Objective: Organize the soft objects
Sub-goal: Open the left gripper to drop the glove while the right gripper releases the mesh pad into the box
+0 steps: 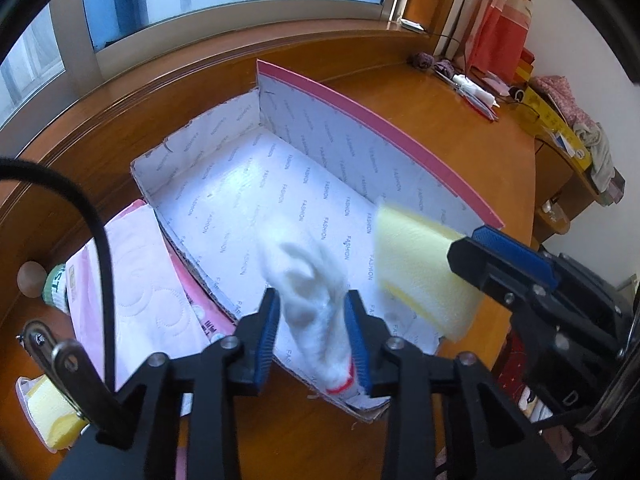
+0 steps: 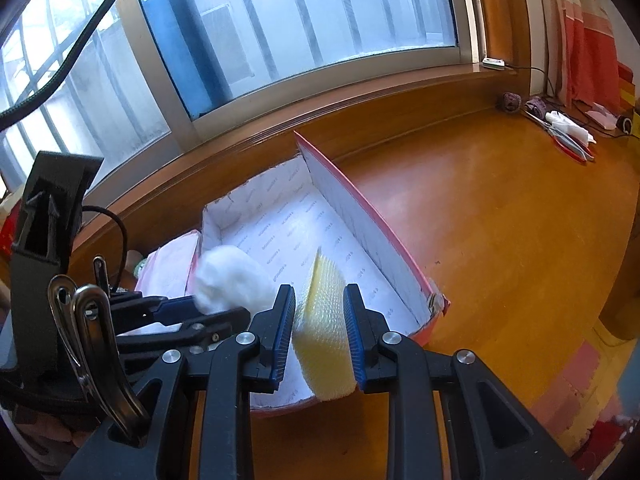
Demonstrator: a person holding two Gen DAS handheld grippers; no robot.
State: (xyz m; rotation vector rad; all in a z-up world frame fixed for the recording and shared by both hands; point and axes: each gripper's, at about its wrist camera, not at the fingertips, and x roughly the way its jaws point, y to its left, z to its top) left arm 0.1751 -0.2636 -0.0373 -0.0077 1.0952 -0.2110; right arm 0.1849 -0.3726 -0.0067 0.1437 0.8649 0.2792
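An open cardboard box (image 1: 380, 120) with a pink outside and white printed lining lies on the wooden table (image 2: 500, 240). A white fluffy cotton wad (image 1: 312, 300) with a red thread at its lower end hangs blurred between the spread blue pads of my left gripper (image 1: 312, 320), over the box's near end. The pads do not seem to pinch it. From the right wrist view the wad (image 2: 230, 280) sits at the left gripper's tips (image 2: 188, 312). My right gripper (image 2: 318, 320) is shut on a yellow sponge (image 2: 324, 340), held above the box's near right corner (image 1: 416, 268).
Pink tissue packs (image 1: 136, 280) lie against the box's left side. Another yellow sponge in a clear wrapper (image 1: 48, 408) is at the near left. Scissors (image 2: 568, 140), yarn balls and small clutter sit at the far right by the window sill. A black cable (image 1: 92, 232) hangs at left.
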